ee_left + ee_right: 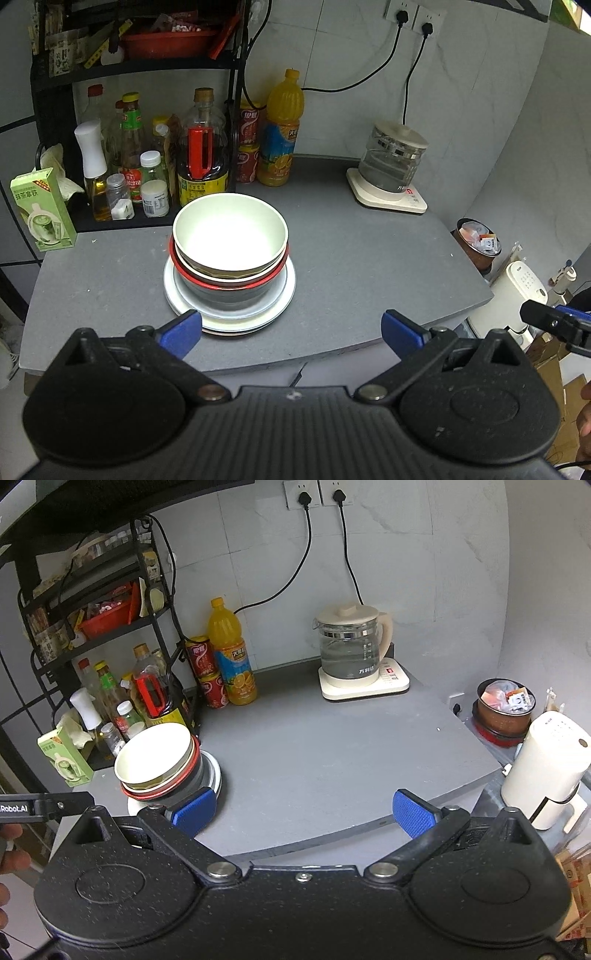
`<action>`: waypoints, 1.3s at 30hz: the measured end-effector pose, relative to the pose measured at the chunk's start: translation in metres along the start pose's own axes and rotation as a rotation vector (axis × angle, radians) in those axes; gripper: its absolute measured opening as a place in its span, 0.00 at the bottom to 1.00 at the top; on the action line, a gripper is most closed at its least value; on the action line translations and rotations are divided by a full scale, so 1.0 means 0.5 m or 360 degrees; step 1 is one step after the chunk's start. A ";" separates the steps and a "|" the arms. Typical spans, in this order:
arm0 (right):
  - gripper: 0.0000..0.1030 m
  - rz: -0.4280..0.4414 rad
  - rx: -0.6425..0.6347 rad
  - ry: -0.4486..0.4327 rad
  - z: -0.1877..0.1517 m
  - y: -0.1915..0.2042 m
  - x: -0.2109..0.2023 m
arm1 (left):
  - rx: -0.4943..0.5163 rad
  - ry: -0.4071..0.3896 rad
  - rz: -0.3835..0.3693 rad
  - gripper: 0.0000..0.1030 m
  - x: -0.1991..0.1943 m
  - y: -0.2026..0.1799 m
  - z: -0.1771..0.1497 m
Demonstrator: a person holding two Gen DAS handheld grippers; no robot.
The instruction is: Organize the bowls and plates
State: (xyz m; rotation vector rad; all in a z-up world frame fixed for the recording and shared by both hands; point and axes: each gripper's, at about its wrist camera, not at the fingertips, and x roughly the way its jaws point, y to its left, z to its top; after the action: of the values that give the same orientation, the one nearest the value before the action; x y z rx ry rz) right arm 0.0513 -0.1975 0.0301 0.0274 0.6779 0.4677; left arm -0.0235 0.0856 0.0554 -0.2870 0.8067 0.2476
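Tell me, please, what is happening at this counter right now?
A person holds two grippers over a grey counter, tidying dishes. The bowls are already nested on stacked white plates. The left gripper hangs open just in front of that stack, and the right gripper is open over bare counter. Neither holds anything.

A cream bowl (pixel 229 230) tops a red-rimmed bowl (pixel 229 282) on white plates (pixel 229 314). The surface (pixel 351 266) is grey. The fingertips (pixel 179 332) are blue, with a dimpled pattern.
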 end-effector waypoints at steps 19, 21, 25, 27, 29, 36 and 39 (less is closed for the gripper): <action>1.00 0.0031 -0.0059 0.0024 -0.018 0.008 -0.010 | 0.0016 -0.0002 0.0002 0.99 -0.016 -0.010 -0.020; 1.00 0.0027 -0.0067 0.0015 -0.017 0.007 -0.010 | 0.0017 -0.0007 0.0003 0.99 -0.017 -0.012 -0.018; 1.00 0.0035 -0.0062 0.0018 -0.018 0.009 -0.010 | 0.0018 -0.0008 0.0001 0.99 -0.018 -0.012 -0.019; 1.00 0.0038 -0.0072 0.0021 -0.021 0.011 -0.010 | 0.0016 -0.0002 0.0002 0.99 -0.018 -0.010 -0.021; 1.00 0.0039 -0.0079 0.0026 -0.022 0.013 -0.009 | 0.0014 0.0000 0.0001 0.99 -0.017 -0.007 -0.023; 1.00 0.0037 -0.0085 0.0034 -0.023 0.016 -0.004 | -0.0002 -0.0002 0.0015 0.99 -0.012 0.002 -0.029; 1.00 0.0048 -0.0084 0.0035 -0.025 0.014 -0.005 | -0.0009 0.0001 0.0023 0.99 -0.010 0.005 -0.029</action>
State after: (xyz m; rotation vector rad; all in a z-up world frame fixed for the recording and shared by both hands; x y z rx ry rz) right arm 0.0392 -0.1940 0.0232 -0.0175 0.6873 0.5157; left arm -0.0375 0.0825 0.0491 -0.2864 0.8091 0.2636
